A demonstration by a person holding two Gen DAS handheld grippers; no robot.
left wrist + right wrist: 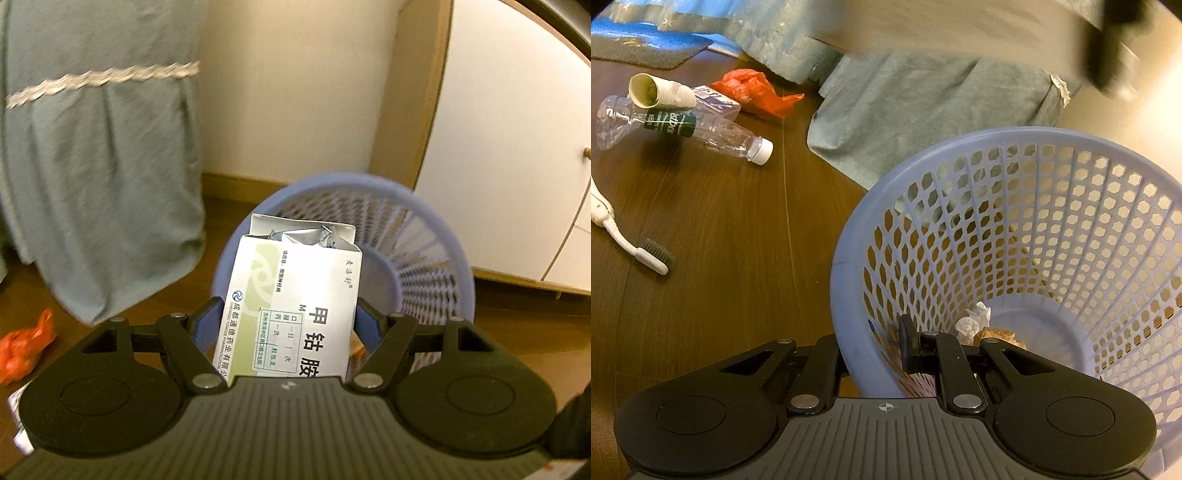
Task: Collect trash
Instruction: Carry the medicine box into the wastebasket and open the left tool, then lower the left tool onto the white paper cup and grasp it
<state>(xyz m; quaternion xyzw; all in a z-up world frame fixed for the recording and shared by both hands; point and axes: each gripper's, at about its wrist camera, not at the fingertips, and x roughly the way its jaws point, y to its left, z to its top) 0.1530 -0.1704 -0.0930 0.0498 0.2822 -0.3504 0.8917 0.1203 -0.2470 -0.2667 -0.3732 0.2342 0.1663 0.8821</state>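
My left gripper [288, 317] is shut on a white and green medicine box [295, 295]. The box's top flap is open and crumpled foil shows inside. It hangs in front of the rim of a pale blue perforated basket [436, 229]. My right gripper [871, 350] is shut on the near rim of that basket [849, 295], one finger outside the wall and one inside. Crumpled white tissue [973, 321] and a brownish scrap lie at the basket's bottom.
On the brown wood floor lie a clear plastic bottle [713, 134], a paper tube [657, 90], an orange plastic bag [753, 90] and a white toothbrush [631, 243]. A grey-green bed skirt [96, 184] hangs to the left, and a white cabinet [517, 166] stands to the right.
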